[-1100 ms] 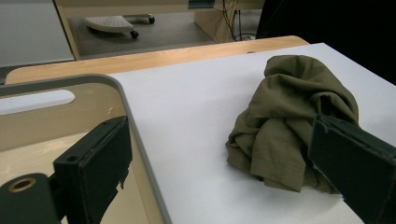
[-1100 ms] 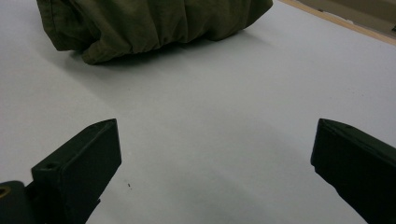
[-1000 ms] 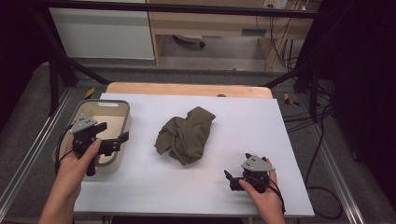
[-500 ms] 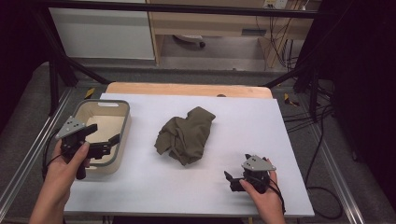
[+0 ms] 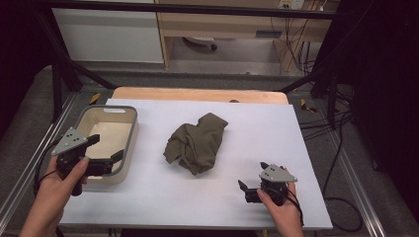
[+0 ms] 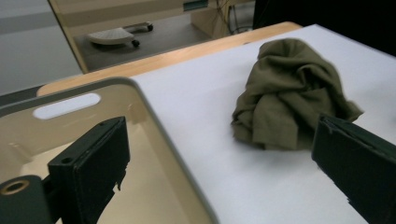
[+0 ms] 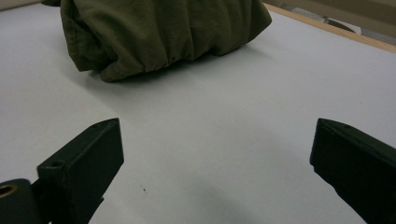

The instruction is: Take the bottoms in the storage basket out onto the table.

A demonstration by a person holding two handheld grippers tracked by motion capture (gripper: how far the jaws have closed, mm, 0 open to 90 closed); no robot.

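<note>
A crumpled olive-green cloth point(image 5: 195, 142) lies in a heap near the middle of the white table point(image 5: 257, 128). At the table's left stands a beige bin point(image 5: 129, 136) with a grey rim, and nothing lies in it. My left gripper point(image 5: 106, 147) hovers open over the bin's near right corner, pointing toward the cloth point(image 6: 289, 98). In its own view the left gripper point(image 6: 219, 122) spans the bin's rim point(image 6: 161, 121). My right gripper point(image 5: 252, 174) rests open near the front right, and the right gripper point(image 7: 217, 126) faces the cloth point(image 7: 159, 32) with bare table between.
A wooden strip point(image 5: 197, 94) borders the table's far edge. Black frame poles point(image 5: 59, 74) stand at the back left. Cables point(image 5: 341, 128) hang off the right side. A wheeled chair base point(image 6: 116, 35) sits on the floor beyond.
My left gripper has drifted left and slightly toward the near edge, from over the bin's middle to its near right corner. The right gripper and the cloth have stayed put.
</note>
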